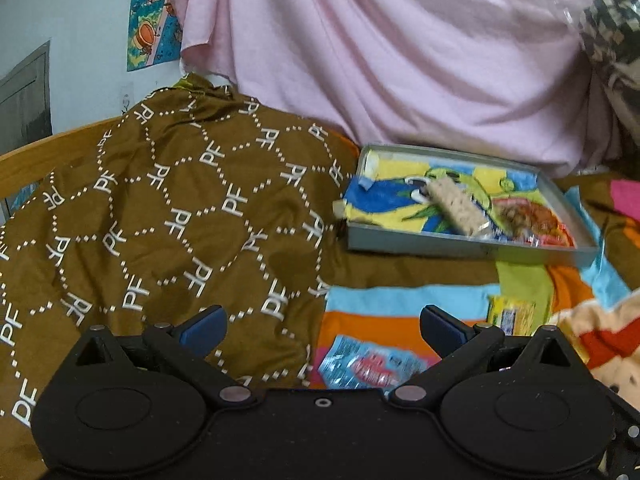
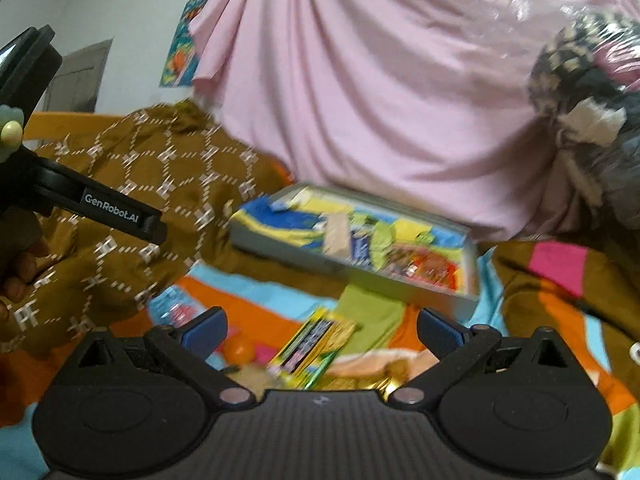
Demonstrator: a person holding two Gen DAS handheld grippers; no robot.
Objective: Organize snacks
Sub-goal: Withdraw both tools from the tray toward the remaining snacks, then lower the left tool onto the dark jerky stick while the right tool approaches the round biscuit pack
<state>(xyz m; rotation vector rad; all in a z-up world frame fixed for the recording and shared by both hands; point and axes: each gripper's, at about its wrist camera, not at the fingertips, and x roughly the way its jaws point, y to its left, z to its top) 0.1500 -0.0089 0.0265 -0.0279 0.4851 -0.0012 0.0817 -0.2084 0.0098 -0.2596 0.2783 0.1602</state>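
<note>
Both the left gripper (image 1: 322, 326) and right gripper (image 2: 322, 326) are hovering spread and empty short of the grey tray (image 1: 460, 246), which is holding a pale bar (image 1: 456, 206) (probably wrapped; blurred), yellow packet (image 2: 312, 346) lying just before it.

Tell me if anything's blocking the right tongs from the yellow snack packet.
Nothing visible does. The right tongs are open, and the yellow snack packet lies flat on the striped blanket just ahead between the fingers, short of the tray.
</note>
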